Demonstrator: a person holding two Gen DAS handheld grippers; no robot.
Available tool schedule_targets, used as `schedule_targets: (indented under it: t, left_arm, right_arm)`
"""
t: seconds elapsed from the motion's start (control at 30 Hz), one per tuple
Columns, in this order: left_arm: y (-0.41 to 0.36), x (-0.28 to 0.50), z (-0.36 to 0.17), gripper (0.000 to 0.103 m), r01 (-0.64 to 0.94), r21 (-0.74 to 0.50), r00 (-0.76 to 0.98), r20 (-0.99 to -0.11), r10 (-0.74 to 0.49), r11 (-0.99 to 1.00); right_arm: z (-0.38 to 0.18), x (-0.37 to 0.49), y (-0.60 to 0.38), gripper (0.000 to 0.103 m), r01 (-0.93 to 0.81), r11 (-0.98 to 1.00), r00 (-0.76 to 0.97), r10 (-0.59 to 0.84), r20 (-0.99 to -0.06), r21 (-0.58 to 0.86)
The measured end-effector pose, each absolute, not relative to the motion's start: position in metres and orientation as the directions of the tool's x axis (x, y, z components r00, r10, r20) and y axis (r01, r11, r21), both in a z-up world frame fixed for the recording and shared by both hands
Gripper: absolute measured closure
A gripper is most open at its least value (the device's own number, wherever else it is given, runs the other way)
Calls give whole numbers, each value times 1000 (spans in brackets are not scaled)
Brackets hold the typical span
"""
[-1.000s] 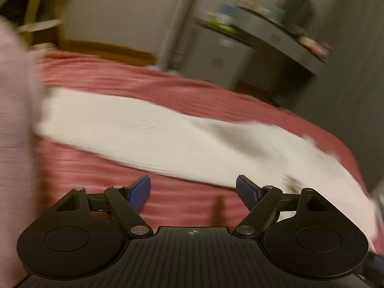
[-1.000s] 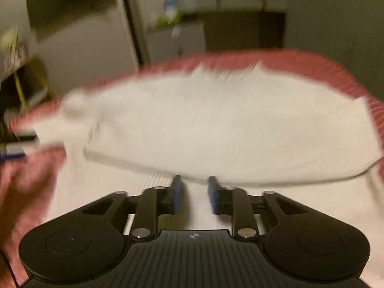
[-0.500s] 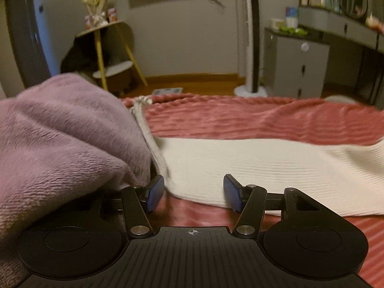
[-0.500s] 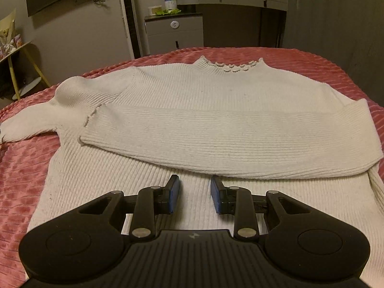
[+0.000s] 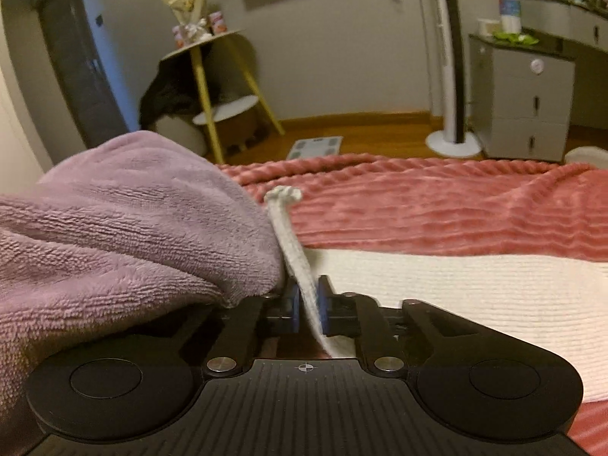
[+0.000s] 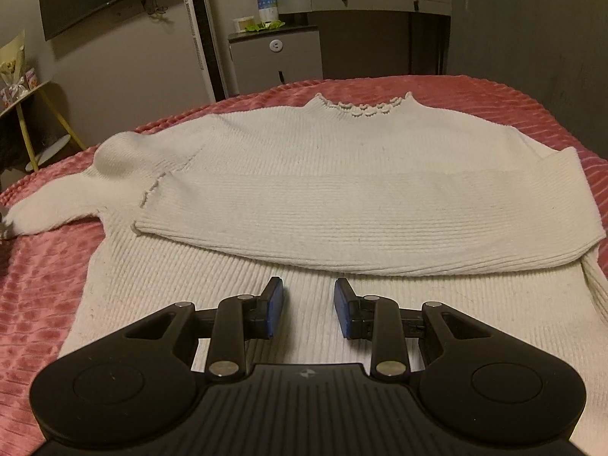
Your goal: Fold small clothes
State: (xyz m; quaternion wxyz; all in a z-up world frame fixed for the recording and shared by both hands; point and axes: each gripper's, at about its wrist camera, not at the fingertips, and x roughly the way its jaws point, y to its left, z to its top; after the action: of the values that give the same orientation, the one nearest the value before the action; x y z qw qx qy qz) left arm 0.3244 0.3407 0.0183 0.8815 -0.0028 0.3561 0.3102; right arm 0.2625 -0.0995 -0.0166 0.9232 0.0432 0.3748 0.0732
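A white ribbed sweater lies flat on the pink bedspread, collar at the far side. One sleeve is folded across the body. The other sleeve stretches out to the left. In the left wrist view my left gripper is shut on the edge of that sleeve near its cuff, which stands up on edge between the blue pads. My right gripper hovers over the lower body of the sweater, jaws partly open with nothing between them.
A purple fleece cloth bulks up against the left gripper's left side. Beyond the bed stand a yellow-legged side table, a tower fan and a grey drawer cabinet. A scale lies on the wooden floor.
My left gripper swung along the outstretched sleeve to its end and closed on the edge near the cuff. The right gripper stayed where it was, still partly open.
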Motion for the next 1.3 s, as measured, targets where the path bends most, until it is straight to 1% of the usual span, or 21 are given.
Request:
schedule_targets:
  t: [0.13,0.27,0.3,0.4,0.47,0.53,0.57,0.6,0.63,0.67,0.7,0.73,0.8,0.83,0.87,0.97,1.03,1.1,1.2,1.3]
  left_arm:
    - [336,310,30,94,-479,119,662,-601,447,870]
    - [320,287,52,95,-341,-27,806,-523,278,940]
    - [312,283,60,95,-293,-55,835,-500,228,954]
    - [276,272,80,95,-144,-85,895,-437,93,986]
    - [247,268,89,95,-44,-104,912,-410,-3,994]
    - [209,263,93,94,87,-120,905,-405,-128,989]
    - [194,259,91,93,142,-115,894,-411,-177,983]
    - [177,257,86,89,205,-99,873,-432,-228,974]
    - [162,254,79,79,244,-72,853,-459,-249,967]
    - [151,250,70,60,255,-39,842,-482,-242,966]
    - [145,247,62,54,256,-5,834,-505,-223,967]
    - [144,244,57,54,261,8,825,-521,-219,965]
    - [153,242,47,47,249,-5,807,-552,-210,968]
    - [161,242,43,39,221,-17,806,-560,-192,975]
    - [172,244,40,34,182,-31,806,-568,-167,983]
    - [205,249,29,34,56,-110,787,-607,-112,992]
    - [218,251,26,34,6,-131,781,-618,-87,991]
    - [223,256,26,34,-15,-113,786,-616,-58,993]
    - [229,256,23,34,-26,-116,785,-617,-51,993]
    - [225,254,25,34,-12,-109,799,-599,-56,994]
  right_arm:
    - [-11,253,-106,72,-111,978,720,204,-664,179]
    - [-7,243,-112,71,-117,972,727,223,-649,203]
    - [-5,240,-113,71,-118,971,730,226,-645,208]
    - [-1,234,-118,69,-111,969,743,228,-629,220]
    - [3,231,-123,69,-94,966,754,226,-617,240]
    - [5,228,-126,68,-81,959,761,235,-605,271]
    - [7,228,-127,68,-78,955,762,242,-600,286]
    - [8,227,-127,68,-75,953,762,245,-600,294]
    - [8,227,-126,68,-77,952,760,248,-601,297]
    - [9,226,-125,68,-81,951,756,253,-603,297]
    - [10,226,-124,68,-89,951,753,259,-605,296]
    - [11,226,-122,67,-98,951,751,264,-606,292]
    - [14,227,-118,67,-114,947,745,282,-605,302]
    - [15,230,-116,67,-121,939,739,301,-603,321]
    - [15,233,-113,66,-126,932,732,319,-602,341]
    - [12,250,-101,66,-125,892,695,392,-603,435]
    - [8,262,-91,66,-125,855,661,450,-600,504]
    - [3,272,-78,66,-122,819,627,501,-596,561]
    - [-8,285,-61,66,-100,807,589,519,-619,581]
    - [-17,293,-48,65,-75,790,570,535,-624,608]
